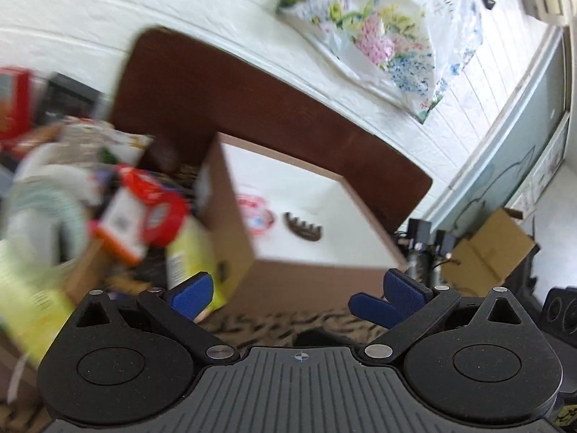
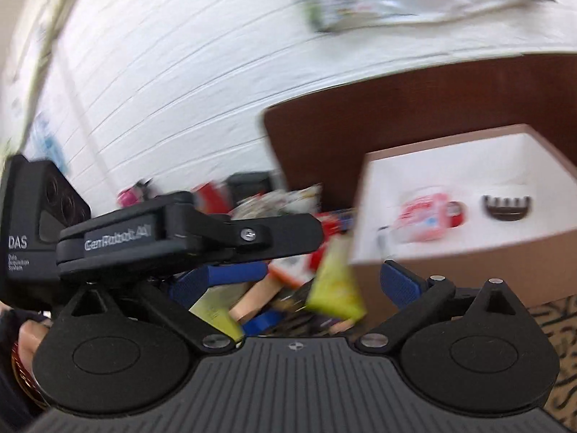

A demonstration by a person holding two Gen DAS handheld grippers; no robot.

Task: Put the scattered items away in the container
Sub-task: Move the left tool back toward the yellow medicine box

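Note:
A brown cardboard box (image 1: 249,263) with a white inside stands ahead; it also shows in the right wrist view (image 2: 468,270). In it lie a dark brown hair claw (image 1: 302,229) (image 2: 506,207) and a pink-red packet (image 1: 254,214) (image 2: 423,220). A heap of scattered items lies left of the box: a red-capped pack (image 1: 158,209), yellow-green packets (image 1: 191,263) (image 2: 337,285). My left gripper (image 1: 292,296) is open and empty, low before the box. My right gripper (image 2: 303,281) is open and empty over the heap. The left gripper's black body (image 2: 173,238) crosses the right wrist view.
A dark brown board (image 1: 223,86) stands behind the box against a white panelled wall. A flowered plastic bag (image 1: 382,36) hangs on the wall. Cardboard boxes (image 1: 487,249) and black gear sit at the right. The floor covering (image 1: 299,321) is patterned.

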